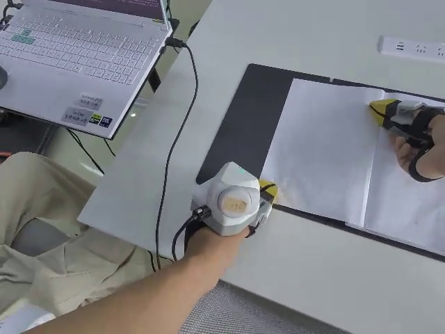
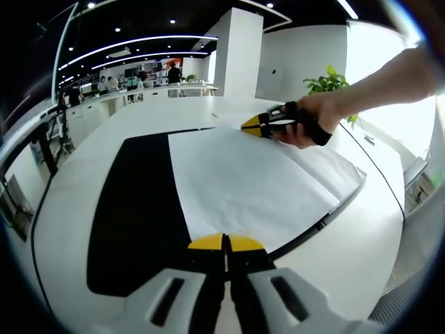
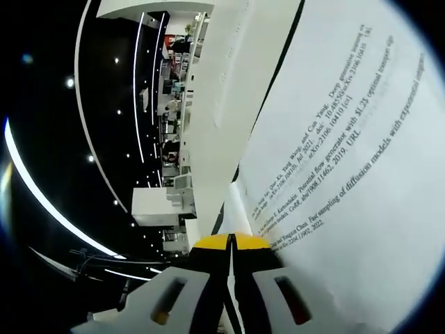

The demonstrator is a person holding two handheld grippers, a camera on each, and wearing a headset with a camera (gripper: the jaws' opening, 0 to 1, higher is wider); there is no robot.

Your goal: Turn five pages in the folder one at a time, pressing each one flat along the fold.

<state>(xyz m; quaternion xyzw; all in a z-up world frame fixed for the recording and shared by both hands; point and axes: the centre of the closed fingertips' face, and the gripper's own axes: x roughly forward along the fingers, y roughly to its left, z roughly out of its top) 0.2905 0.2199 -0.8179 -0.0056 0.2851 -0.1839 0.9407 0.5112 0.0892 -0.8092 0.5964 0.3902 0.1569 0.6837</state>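
Head view, folder: the folder [image 1: 236, 132] lies open on the white table [image 1: 208, 62], black cover to the left, a white page [image 1: 320, 146] spread over the middle.
Head view, left gripper: the left gripper [image 1: 269, 191] sits at the page's near corner, by the folder's near edge.
Head view, right gripper: the right gripper [image 1: 379, 110] is at the far end of the fold, tips on the paper.
Left gripper view, jaws: yellow tips clenched together at the near edge of the page; I cannot tell if any paper is between them.
Left gripper view, far side: the right gripper rests on the page's far edge, held in a hand [image 2: 309, 122].
Right gripper view, jaws: tips pressed together, low against a printed sheet [image 3: 348, 174]; a pinched sheet cannot be made out.
Handling, judged: paper is thin, light and limp, and creases or tears easily. Take one sheet only, at a free outer corner, and lift gently. Sheets may cling together. Press flat with closed tips run along the fold.
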